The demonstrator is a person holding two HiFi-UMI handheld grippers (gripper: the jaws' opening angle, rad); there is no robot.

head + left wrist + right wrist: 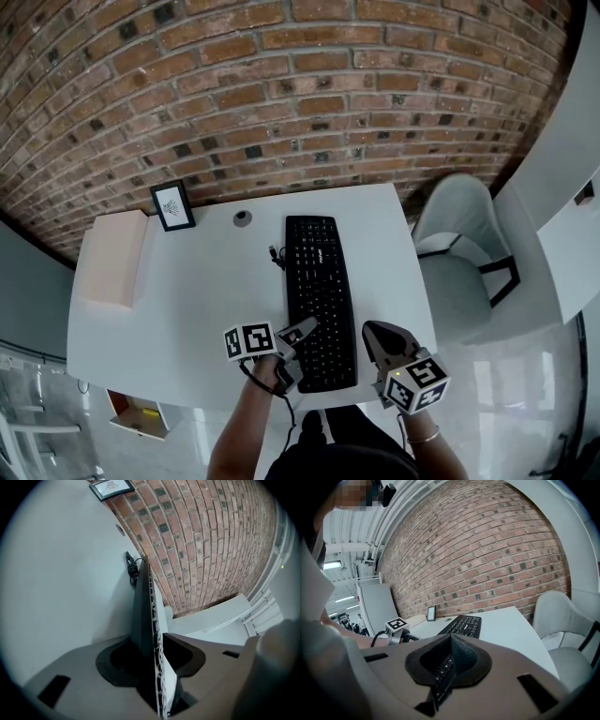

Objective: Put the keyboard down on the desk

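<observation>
Now | keyboard flat on desk | left gripper jaws apart around its lower edge, desk bears it | right gripper closed, empty, lower right

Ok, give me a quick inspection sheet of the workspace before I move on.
Surface: white desk, level.
Job's things: black keyboard lies on the desk.
Clutter: framed picture, pale box, round grommet.
Grippers: left gripper open around the keyboard's near-left corner; right gripper shut, empty, beside its right edge.
Cables: keyboard's cable bundled at its far-left corner.
Surroundings: brick wall, pale chair.
</observation>
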